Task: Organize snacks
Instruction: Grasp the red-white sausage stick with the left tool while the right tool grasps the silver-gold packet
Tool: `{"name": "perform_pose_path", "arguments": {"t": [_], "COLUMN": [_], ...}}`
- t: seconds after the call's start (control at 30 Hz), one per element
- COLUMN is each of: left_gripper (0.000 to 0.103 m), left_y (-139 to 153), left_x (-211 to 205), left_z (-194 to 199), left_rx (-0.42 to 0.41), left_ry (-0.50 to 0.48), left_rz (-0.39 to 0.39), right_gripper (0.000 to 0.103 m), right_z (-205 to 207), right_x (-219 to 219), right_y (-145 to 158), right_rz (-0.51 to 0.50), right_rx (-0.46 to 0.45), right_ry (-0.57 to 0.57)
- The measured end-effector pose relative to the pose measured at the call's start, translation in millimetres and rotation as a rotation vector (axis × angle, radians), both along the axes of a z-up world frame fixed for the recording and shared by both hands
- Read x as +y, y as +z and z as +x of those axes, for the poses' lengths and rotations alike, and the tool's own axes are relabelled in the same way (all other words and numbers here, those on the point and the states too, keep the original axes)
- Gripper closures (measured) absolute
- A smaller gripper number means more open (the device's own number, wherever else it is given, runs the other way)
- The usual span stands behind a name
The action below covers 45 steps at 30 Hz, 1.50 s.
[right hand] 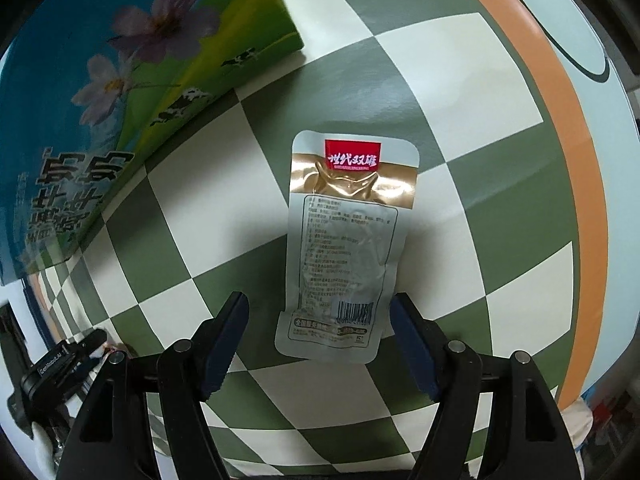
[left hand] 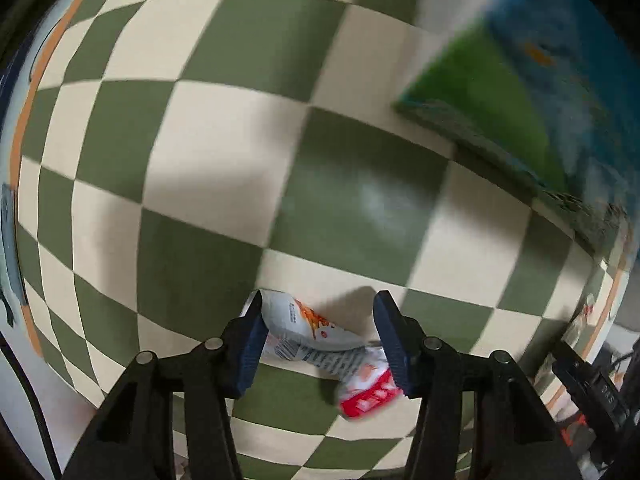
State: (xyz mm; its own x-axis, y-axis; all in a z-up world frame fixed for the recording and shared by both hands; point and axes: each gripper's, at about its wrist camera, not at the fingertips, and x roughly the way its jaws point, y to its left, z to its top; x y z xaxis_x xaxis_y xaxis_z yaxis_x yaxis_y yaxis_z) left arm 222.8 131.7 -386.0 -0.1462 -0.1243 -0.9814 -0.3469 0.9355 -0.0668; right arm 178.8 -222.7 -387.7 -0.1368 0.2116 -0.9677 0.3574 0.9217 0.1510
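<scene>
My left gripper (left hand: 320, 304) points down at the checked tablecloth (left hand: 224, 128), shut on a crumpled white snack packet (left hand: 308, 324) with orange and red print. The packet spans both blue pads (left hand: 250, 344), and its red end hangs blurred below the right pad. My right gripper (right hand: 319, 298) is open above a silver and gold snack packet (right hand: 344, 240) with a red label. That packet lies flat on the cloth, its lower end between the fingers, closer to the right pad.
A large blue and green carton (right hand: 100, 92) printed with flowers and cows stands on the cloth, also seen blurred as the carton (left hand: 520, 88) at the upper right of the left wrist view. An orange band (right hand: 560, 128) rims the cloth. A black gripper body (right hand: 60, 364) shows at lower left.
</scene>
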Motion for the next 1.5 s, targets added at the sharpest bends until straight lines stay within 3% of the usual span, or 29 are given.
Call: {"name": "perform_pose_path", "arguments": {"t": [0.23, 0.4, 0.47, 0.53, 0.6, 0.67, 0.77, 0.9, 1.0, 1.03, 1.23, 1.37, 1.4, 1.43, 1.5], "left_gripper": [0.052, 0.05, 0.051, 0.052, 0.07, 0.079, 0.084, 0.084, 0.084, 0.084, 0.084, 0.084, 0.084, 0.084, 0.084], "left_y": [18.4, -13.8, -20.2, -13.4, -10.8, -9.6, -8.6, -10.4, -10.1, -8.5, 3.1, 14.5, 17.6, 29.5, 32.7], "left_x": [32.7, 18.4, 7.3, -3.0, -18.1, -36.8, -54.8, -80.2, -98.3, -102.7, -123.0, -113.2, -108.0, -90.2, -81.9], "left_z": [-16.9, -33.0, -29.9, -23.7, -20.9, -18.4, -20.0, -25.6, -28.4, -29.9, -28.7, -24.0, -20.8, -23.1, -22.6], "left_rx": [0.008, 0.103, 0.126, 0.08, 0.054, 0.031, 0.012, 0.003, -0.005, -0.01, -0.044, -0.061, -0.063, -0.063, -0.06], "left_ry": [0.188, 0.225, 0.218, 0.181, 0.107, 0.023, -0.063, -0.123, -0.151, -0.16, -0.183, -0.181, -0.18, -0.177, -0.174], "left_rz": [-0.104, -0.133, -0.113, -0.068, -0.007, 0.023, 0.054, 0.066, 0.064, 0.063, 0.058, 0.047, 0.045, 0.042, 0.035], "right_gripper": [0.027, 0.027, 0.027, 0.027, 0.027, 0.03, 0.046, 0.048, 0.057, 0.088, 0.088, 0.084, 0.067, 0.044, 0.031], "right_z": [-3.0, -0.5, 1.4, 4.3, 9.1, 14.1, 17.3, 13.9, 9.3, 8.3, 8.1, 4.9, 5.2, 6.2, 9.3], "right_x": [-7.8, -13.7, -14.0, -14.8, -12.9, -6.2, 4.4, 6.5, 1.6, -0.1, -5.1, -27.6, -32.8, -35.8, -41.0], "right_y": [1.4, -0.3, -0.4, 0.3, 1.3, 2.4, 7.2, 11.3, 17.7, 19.7, 21.4, 11.7, 11.1, 10.6, 9.4], "right_rz": [0.026, 0.026, 0.023, 0.022, 0.005, -0.035, -0.12, -0.107, -0.094, -0.078, -0.046, 0.033, 0.024, 0.027, 0.055], "right_rx": [0.002, -0.002, 0.002, 0.001, -0.006, -0.031, -0.066, -0.11, -0.132, -0.136, -0.139, -0.093, -0.084, -0.086, -0.09], "right_ry": [-0.036, -0.036, -0.035, -0.035, -0.022, 0.008, 0.09, 0.133, 0.134, 0.133, 0.123, 0.019, 0.011, 0.004, -0.015]}}
